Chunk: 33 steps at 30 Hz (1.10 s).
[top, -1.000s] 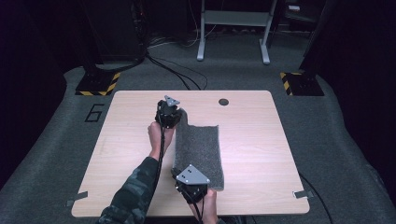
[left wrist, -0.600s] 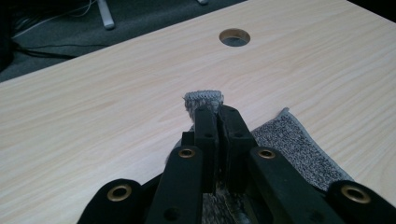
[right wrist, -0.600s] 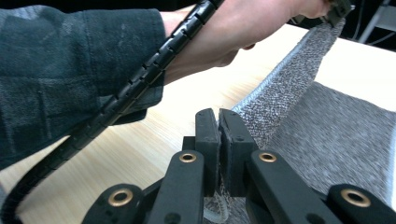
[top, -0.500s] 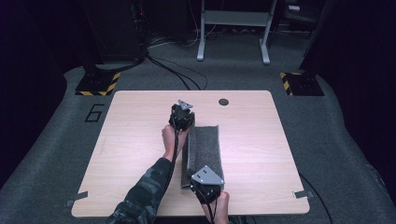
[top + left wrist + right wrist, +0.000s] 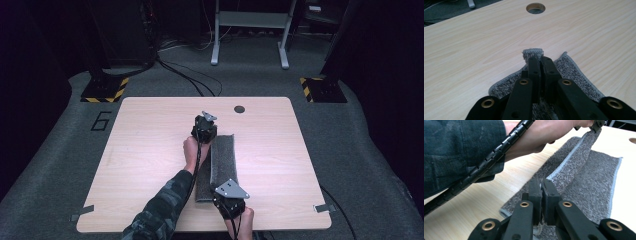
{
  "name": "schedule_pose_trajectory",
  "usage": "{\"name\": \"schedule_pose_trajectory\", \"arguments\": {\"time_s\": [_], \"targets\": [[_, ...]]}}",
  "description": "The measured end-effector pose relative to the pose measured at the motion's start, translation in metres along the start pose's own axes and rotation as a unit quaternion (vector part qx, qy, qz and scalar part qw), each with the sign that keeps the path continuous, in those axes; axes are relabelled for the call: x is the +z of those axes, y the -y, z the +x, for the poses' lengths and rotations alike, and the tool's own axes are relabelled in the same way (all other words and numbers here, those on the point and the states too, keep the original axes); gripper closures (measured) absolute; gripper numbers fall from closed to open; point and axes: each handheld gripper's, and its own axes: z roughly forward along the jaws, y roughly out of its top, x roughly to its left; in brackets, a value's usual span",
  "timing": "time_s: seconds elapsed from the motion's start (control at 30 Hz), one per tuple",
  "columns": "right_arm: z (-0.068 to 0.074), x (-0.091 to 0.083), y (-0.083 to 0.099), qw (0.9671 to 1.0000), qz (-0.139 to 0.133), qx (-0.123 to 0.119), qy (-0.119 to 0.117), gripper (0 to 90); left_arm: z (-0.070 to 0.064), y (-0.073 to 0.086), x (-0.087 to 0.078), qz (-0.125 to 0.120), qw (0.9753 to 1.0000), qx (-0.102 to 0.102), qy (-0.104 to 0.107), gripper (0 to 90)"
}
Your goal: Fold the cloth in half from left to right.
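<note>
Both grippers were clenched on the towel (image 5: 222, 160): the left gripper (image 5: 539, 62) on its far corner, the right gripper (image 5: 541, 187) on its near one, mid-table toward the near edge. A corner could slip and spoil the fold. Since earlier, the lifted edge had swung rightward, narrowing the towel.

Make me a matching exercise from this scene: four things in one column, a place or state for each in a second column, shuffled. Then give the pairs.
Things:
1. left gripper
2. right gripper
3. grey towel
4. round hole

Places or states:
A. partly folded lengthwise on the table
B. near the table's far edge
C. shut on the towel's far corner
D. shut on the towel's near corner, by the table's front edge

Pairs: 1-C, 2-D, 3-A, 4-B
</note>
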Motion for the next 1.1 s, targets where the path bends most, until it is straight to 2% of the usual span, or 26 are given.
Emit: {"name": "schedule_pose_trajectory", "arguments": {"time_s": [0.2,0.27,0.47,0.7,0.73,0.77,0.87,0.97,1.1], "targets": [[-0.009,-0.004,0.008,0.9999,0.009,0.010,0.008,87.0,-0.009,0.000,0.007,0.002,1.0000,0.007,0.004,86.4],[-0.010,-0.004,0.010,0.9998,0.013,0.013,0.012,87.0,-0.012,0.000,0.009,0.004,1.0000,0.003,0.004,86.4],[-0.015,-0.005,0.019,0.9995,0.018,0.021,0.018,86.9,-0.017,0.000,0.014,0.009,0.9999,0.013,0.005,86.3],[-0.020,-0.005,0.024,0.9990,0.026,0.021,0.031,86.5,-0.023,-0.001,0.019,0.009,0.9998,0.014,0.008,85.5],[-0.021,-0.004,0.025,0.9989,0.026,0.021,0.033,85.6,-0.023,-0.001,0.020,0.011,0.9999,0.010,0.008,81.2],[-0.022,-0.004,0.026,0.9987,0.030,0.017,0.037,83.9,-0.022,0.000,0.021,0.012,0.9999,0.008,0.009,70.1],[-0.025,-0.002,0.031,0.9973,0.048,0.017,0.052,75.5,-0.019,0.001,0.021,0.013,0.9997,-0.004,0.022,47.0],[-0.029,-0.002,0.037,0.9963,0.062,0.026,0.054,69.3,-0.016,0.000,0.016,0.012,0.9996,-0.005,0.025,37.0],[-0.036,-0.004,0.042,0.9948,0.078,0.028,0.060,66.4,-0.011,0.001,0.009,0.011,0.9996,-0.007,0.025,32.9]]}}
